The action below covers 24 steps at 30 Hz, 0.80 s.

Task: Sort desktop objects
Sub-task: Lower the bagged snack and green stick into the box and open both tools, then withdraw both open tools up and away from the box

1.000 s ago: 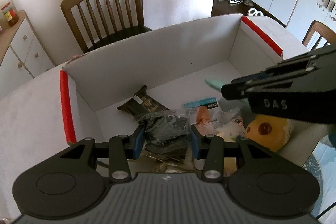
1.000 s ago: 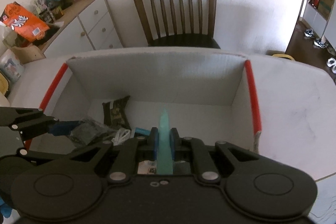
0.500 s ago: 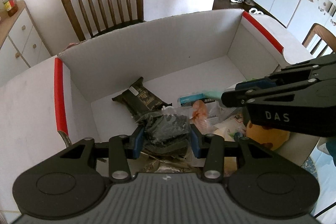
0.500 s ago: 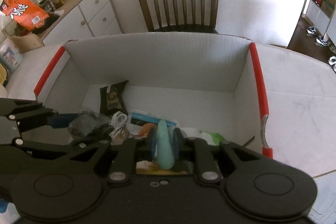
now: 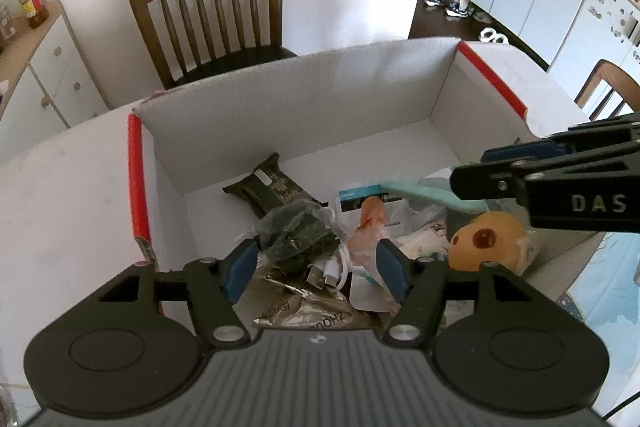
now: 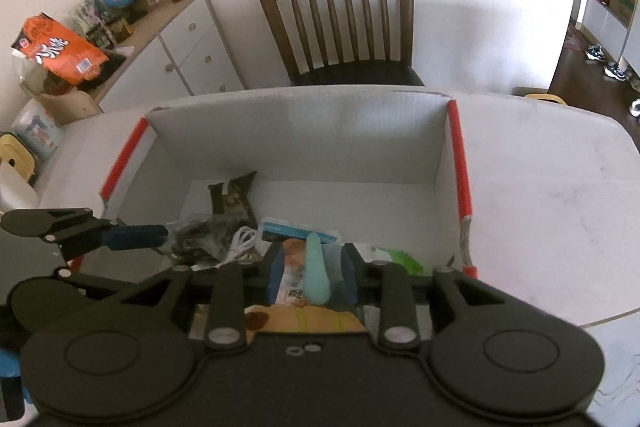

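Observation:
A white cardboard box (image 5: 304,99) with red-taped edges sits on the table and holds several items. My left gripper (image 5: 316,267) is open over the box's near left; the clear bag of black parts (image 5: 296,231) lies just ahead of its fingers, free of them. My right gripper (image 6: 312,273) has opened; the teal stick (image 6: 318,275) lies between its spread fingers, resting on the pile. The right gripper also shows in the left wrist view (image 5: 472,177) with the teal stick (image 5: 424,193) under it. A yellow plush toy (image 5: 486,241) lies below.
In the box lie a dark snack pack (image 5: 272,189), a white cable (image 5: 334,269), a blue-labelled packet (image 5: 360,195) and a green wrapper (image 6: 400,259). A wooden chair (image 6: 340,23) stands behind the table. A white cabinet (image 6: 176,55) with clutter is at left.
Both grippers lowered into the box and opened. The left one let go of the bag of black parts; the right one let go of the teal stick, which now rests on the pile.

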{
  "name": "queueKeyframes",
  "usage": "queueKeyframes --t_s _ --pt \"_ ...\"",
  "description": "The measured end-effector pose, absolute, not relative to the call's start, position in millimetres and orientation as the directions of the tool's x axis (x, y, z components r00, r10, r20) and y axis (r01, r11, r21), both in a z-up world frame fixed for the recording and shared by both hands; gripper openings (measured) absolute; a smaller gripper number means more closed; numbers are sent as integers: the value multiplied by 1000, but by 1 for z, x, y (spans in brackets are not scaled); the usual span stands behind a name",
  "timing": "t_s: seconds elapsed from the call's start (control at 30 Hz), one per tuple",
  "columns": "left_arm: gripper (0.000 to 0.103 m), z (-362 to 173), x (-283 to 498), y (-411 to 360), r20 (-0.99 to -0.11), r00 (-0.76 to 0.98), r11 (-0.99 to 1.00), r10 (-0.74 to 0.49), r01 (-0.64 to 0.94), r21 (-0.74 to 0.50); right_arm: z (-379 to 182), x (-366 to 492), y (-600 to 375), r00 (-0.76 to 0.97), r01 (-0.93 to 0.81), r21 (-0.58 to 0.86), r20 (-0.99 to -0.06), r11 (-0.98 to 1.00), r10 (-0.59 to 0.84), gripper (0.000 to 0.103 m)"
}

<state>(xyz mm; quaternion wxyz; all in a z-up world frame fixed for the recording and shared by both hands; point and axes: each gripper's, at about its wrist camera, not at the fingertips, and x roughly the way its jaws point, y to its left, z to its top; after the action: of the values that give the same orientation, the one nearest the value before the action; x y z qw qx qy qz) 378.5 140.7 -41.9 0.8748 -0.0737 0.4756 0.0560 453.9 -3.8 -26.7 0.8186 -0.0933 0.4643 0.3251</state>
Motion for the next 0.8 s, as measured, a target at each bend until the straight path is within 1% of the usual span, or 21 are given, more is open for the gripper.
queueKeyframes --t_s 0.67,0.7,0.73,0.8 --pt "65 3 338 123 -793 607 982 44 -170 -76 23 412 -38 391 -654 149 -773 742 500 33" --pt "66 5 335 122 -791 610 982 46 -172 -75 24 411 -39 392 -656 148 -771 740 502 34" --pt "70 7 332 121 -789 613 982 50 -176 -74 26 409 -39 391 -660 149 -769 737 506 34" --pt "71 11 327 120 -783 619 980 54 -182 -77 29 403 -42 396 -666 141 -765 732 508 37"
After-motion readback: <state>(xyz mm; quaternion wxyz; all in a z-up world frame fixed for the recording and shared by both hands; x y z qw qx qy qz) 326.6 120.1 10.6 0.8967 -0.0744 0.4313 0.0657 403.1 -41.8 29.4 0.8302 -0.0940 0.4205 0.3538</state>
